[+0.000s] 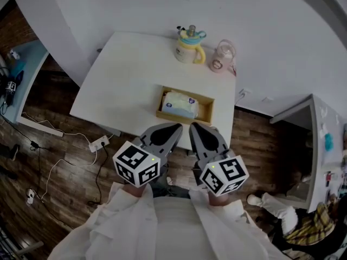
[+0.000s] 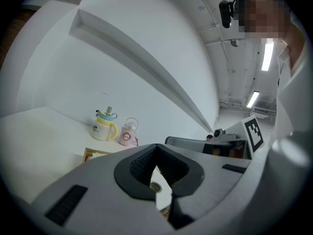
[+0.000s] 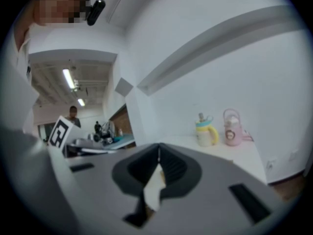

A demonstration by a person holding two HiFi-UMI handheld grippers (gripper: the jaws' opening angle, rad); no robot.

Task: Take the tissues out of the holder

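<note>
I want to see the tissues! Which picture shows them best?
The head view: it looks straight down on the tissues lying in the wooden holder on the white table. The left gripper view catches only the holder's corner; the right gripper view shows neither.

tissues (image 1: 179,104): white pack, flat inside holder | holder (image 1: 206,110): shallow wooden box

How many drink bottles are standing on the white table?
2. The yellow bottle stands at the far edge of the white table, near the wall. The pink bottle stands just right of it. None appears to be hidden.
</note>
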